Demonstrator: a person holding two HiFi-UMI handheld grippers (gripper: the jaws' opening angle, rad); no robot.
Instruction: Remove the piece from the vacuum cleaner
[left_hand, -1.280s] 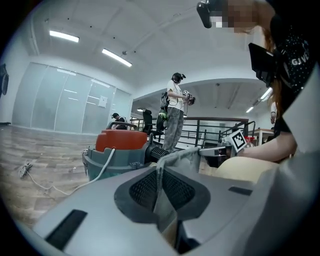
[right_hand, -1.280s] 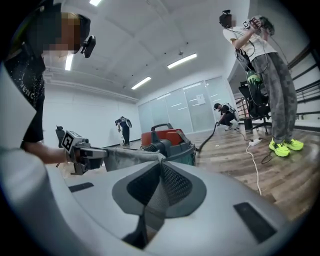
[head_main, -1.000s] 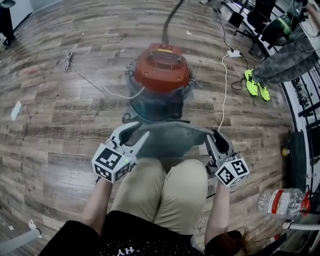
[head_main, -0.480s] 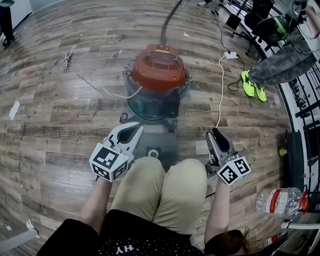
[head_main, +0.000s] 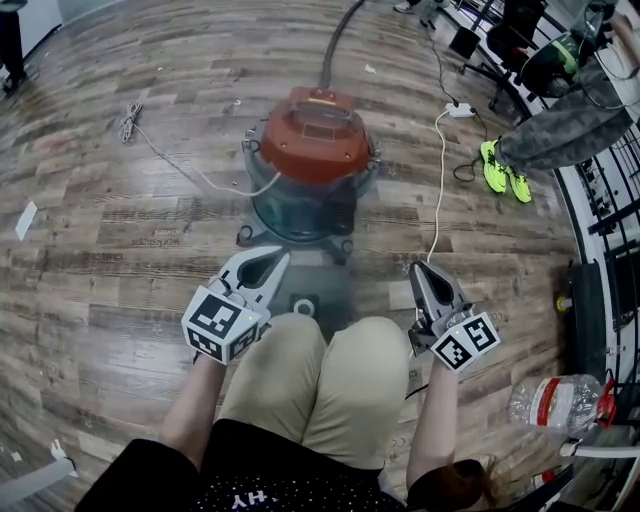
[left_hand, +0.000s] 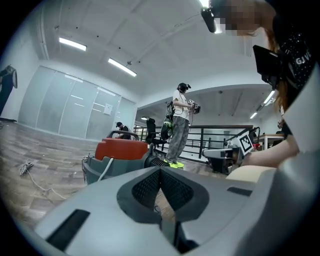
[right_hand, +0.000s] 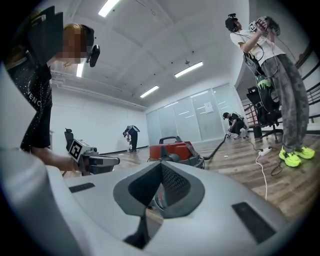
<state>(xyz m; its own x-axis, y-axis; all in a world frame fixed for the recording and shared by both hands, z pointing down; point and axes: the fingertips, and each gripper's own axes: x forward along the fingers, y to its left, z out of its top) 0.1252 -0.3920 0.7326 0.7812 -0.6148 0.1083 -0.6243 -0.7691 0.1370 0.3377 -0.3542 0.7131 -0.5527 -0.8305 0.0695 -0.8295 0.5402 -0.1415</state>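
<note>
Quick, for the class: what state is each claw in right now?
Left claw: just closed, now shut, nothing between its jaws.
Right claw: just closed, now shut, nothing between its jaws.

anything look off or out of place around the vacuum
A grey flat panel with a round hole lies on the wooden floor in front of the orange-lidded vacuum cleaner, apparently detached. A clear plastic bottle lies on its side at the right. No spill shows.

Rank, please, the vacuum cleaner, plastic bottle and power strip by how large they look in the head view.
1. vacuum cleaner
2. plastic bottle, which lies nearer the camera
3. power strip, smallest and farthest
</note>
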